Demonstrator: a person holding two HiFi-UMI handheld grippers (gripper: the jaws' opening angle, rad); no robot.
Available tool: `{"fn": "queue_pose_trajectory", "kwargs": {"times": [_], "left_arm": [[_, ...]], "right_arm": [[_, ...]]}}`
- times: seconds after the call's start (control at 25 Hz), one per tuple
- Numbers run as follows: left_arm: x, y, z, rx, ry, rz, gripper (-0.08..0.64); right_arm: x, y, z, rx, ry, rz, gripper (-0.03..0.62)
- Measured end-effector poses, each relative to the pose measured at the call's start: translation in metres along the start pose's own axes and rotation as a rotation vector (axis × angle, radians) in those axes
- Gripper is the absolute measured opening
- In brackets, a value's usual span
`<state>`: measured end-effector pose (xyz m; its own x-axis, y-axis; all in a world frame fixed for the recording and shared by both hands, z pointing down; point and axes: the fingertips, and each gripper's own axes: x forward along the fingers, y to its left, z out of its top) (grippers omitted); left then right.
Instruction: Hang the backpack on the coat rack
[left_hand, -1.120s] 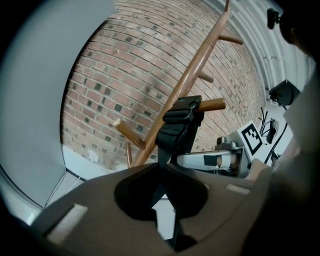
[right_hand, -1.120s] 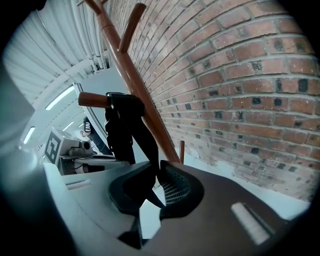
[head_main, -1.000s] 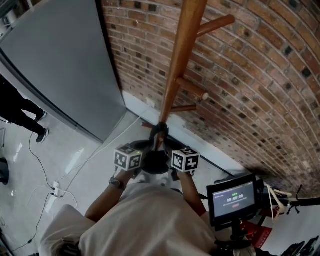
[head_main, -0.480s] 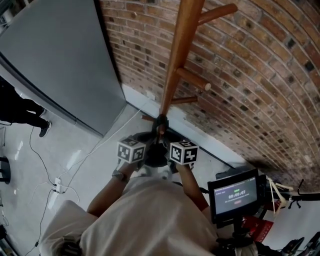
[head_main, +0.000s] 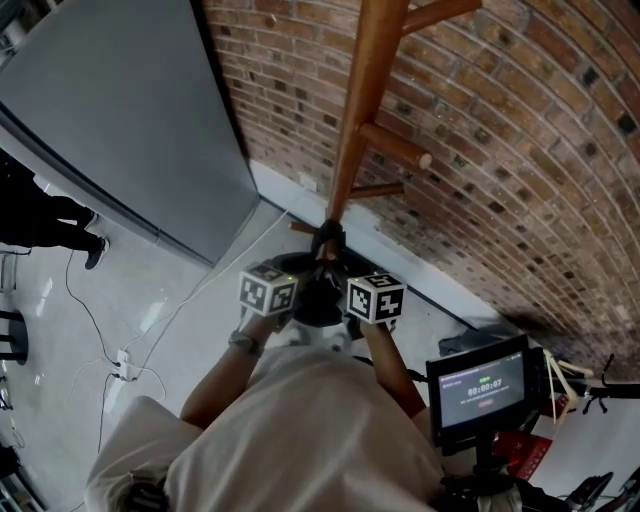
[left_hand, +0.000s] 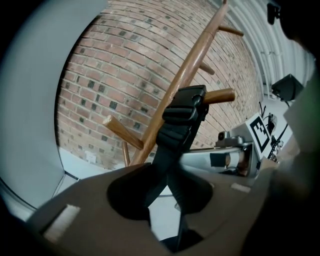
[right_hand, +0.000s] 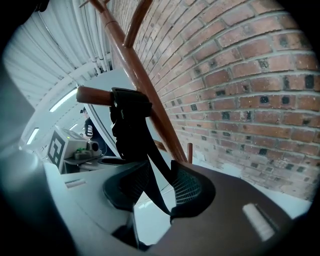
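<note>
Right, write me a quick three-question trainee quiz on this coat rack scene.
1. True or false: the backpack's top loop sits over a peg of the coat rack.
2. The wall behind the rack is: A brick, B tile, C glass.
3. Fill in: in the head view the lit screen stands at the lower ____.
Key: 1 true; 2 A; 3 right.

No legible text, monitor screen (head_main: 484, 391) digits too small
</note>
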<state>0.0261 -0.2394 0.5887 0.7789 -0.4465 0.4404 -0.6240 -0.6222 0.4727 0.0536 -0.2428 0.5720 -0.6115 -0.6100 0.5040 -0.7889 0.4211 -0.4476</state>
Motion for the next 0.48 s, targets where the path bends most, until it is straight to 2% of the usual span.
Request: {"fn": "queue_pose_trajectory", "kwargs": {"times": [0.36, 0.48], "left_arm": [[-0.012, 0.005, -0.002, -0.006, 0.013, -0.037, 0.136], [-0.018, 0.006, 0.000, -0.008, -0.007, -0.052, 0.149]], "right_arm": [[-0.011, -0.002, 0.003, -0.008, -0.009, 0.002, 0.129], [-0.016, 0.000, 0.004, -0.016, -0.008, 0.018, 0.133]]}}
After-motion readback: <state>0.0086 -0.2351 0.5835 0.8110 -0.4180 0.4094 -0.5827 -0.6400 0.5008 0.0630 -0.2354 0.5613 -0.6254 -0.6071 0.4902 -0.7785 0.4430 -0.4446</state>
